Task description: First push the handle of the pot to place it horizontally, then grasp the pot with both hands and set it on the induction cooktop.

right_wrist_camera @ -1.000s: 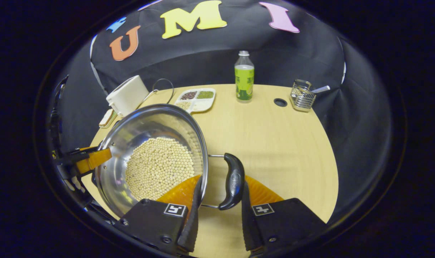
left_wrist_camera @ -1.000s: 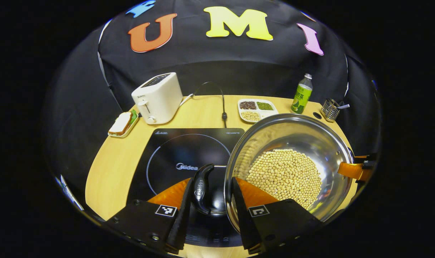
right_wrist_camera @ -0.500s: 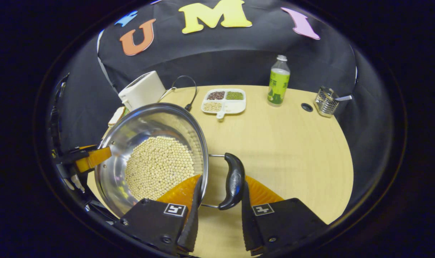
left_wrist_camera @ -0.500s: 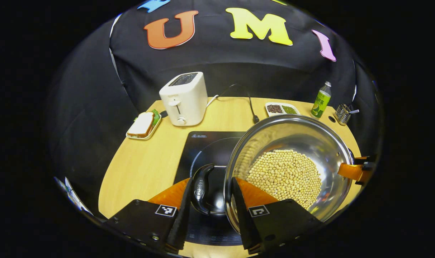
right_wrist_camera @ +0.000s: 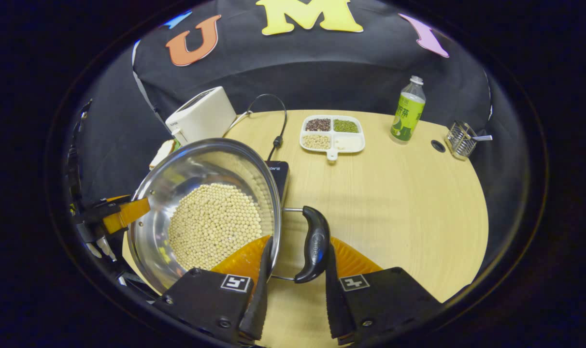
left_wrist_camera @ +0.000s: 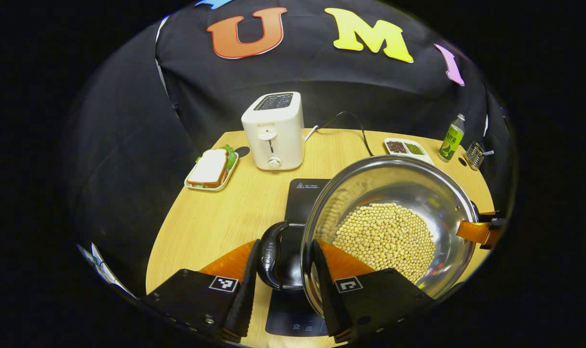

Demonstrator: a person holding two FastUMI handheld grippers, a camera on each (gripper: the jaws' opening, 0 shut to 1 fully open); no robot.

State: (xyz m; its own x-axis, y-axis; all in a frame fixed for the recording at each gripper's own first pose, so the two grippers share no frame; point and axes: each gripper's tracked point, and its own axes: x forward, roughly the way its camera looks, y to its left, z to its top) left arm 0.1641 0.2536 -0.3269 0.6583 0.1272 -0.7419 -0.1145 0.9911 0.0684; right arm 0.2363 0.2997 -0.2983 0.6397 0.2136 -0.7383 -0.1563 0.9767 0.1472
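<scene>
Left gripper view, left to right. Sandwich on a small tray [left_wrist_camera: 210, 169] at the counter's [left_wrist_camera: 206, 222] far left edge. Toaster [left_wrist_camera: 275, 129] just right of it, upright, its cord [left_wrist_camera: 350, 126] trailing off to the right. Induction cooktop [left_wrist_camera: 300, 198] lies flat in front of the toaster, partly hidden under the pot. Left claw [left_wrist_camera: 282, 285] at the bottom, narrowed around the pot's left handle [left_wrist_camera: 269, 255]; both fingers appear to press the black grip. Pot [left_wrist_camera: 408, 193], steel, tilted toward the camera, holds a heap of soybeans [left_wrist_camera: 384, 237]. It sits over the right part of the cooktop; whether its base touches the glass I cannot tell. Behind its rim a divided dish of grains [left_wrist_camera: 406, 147], then a green bottle [left_wrist_camera: 451, 137], then a wire holder [left_wrist_camera: 475, 153] at the far right edge. The other claw's tip shows at the pot's right rim.

Right gripper view, left to right. Left claw [right_wrist_camera: 121, 215] seen at the pot's [right_wrist_camera: 177, 174] far rim. Toaster [right_wrist_camera: 201, 116] behind the pot. A corner of the cooktop [right_wrist_camera: 277, 170] shows past the rim. Right claw [right_wrist_camera: 295, 285] closed down on the right handle [right_wrist_camera: 314, 244], a finger against each side. Grain dish [right_wrist_camera: 332, 134], bottle [right_wrist_camera: 407, 111] and wire holder [right_wrist_camera: 462, 140] along the back of the counter [right_wrist_camera: 399, 203].
</scene>
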